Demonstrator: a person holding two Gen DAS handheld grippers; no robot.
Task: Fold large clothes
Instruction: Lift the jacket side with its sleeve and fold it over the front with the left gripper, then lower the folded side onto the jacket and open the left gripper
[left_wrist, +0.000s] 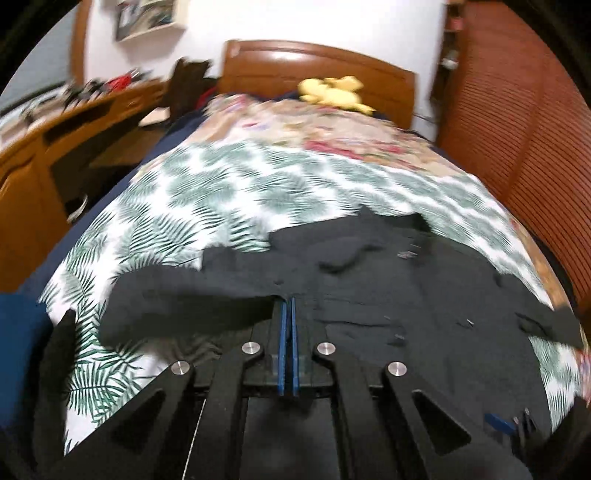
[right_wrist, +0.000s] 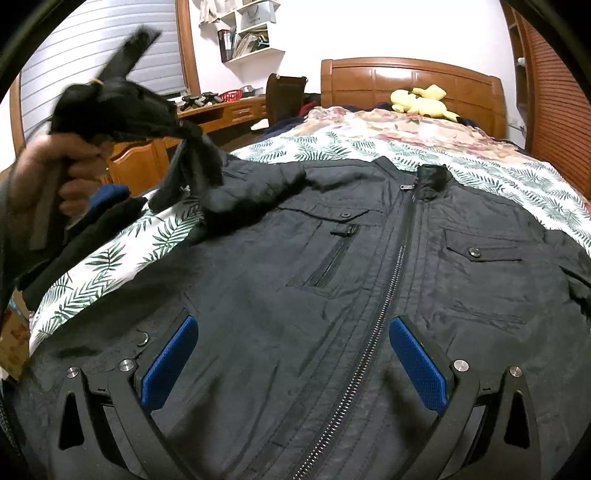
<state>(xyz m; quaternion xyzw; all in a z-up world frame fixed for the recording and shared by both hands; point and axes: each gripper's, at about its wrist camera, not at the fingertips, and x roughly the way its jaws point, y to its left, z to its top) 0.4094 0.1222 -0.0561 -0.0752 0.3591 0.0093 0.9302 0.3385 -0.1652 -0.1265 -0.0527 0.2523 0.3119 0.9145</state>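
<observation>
A large black zip jacket (right_wrist: 258, 295) lies front up on the bed, collar toward the headboard; it also fills the lower part of the left wrist view (left_wrist: 406, 295). My left gripper (left_wrist: 288, 301) is shut on the jacket's sleeve (left_wrist: 177, 295), with the blue pads pressed together on black cloth. In the right wrist view a hand holds that gripper (right_wrist: 184, 131) raised at the upper left, and the sleeve (right_wrist: 195, 166) hangs from it above the bed. My right gripper (right_wrist: 293, 332) hovers open over the jacket's lower front, astride the zipper (right_wrist: 391, 273), with nothing pinched between its blue pads (right_wrist: 170, 354).
The bed has a leaf-print sheet (right_wrist: 332, 147) and a floral quilt (right_wrist: 406, 125) beyond it. A yellow plush toy (right_wrist: 421, 99) lies by the wooden headboard (right_wrist: 406, 74). A wooden desk (left_wrist: 55, 147) stands left of the bed, and louvred wooden doors (left_wrist: 517, 129) close off the right.
</observation>
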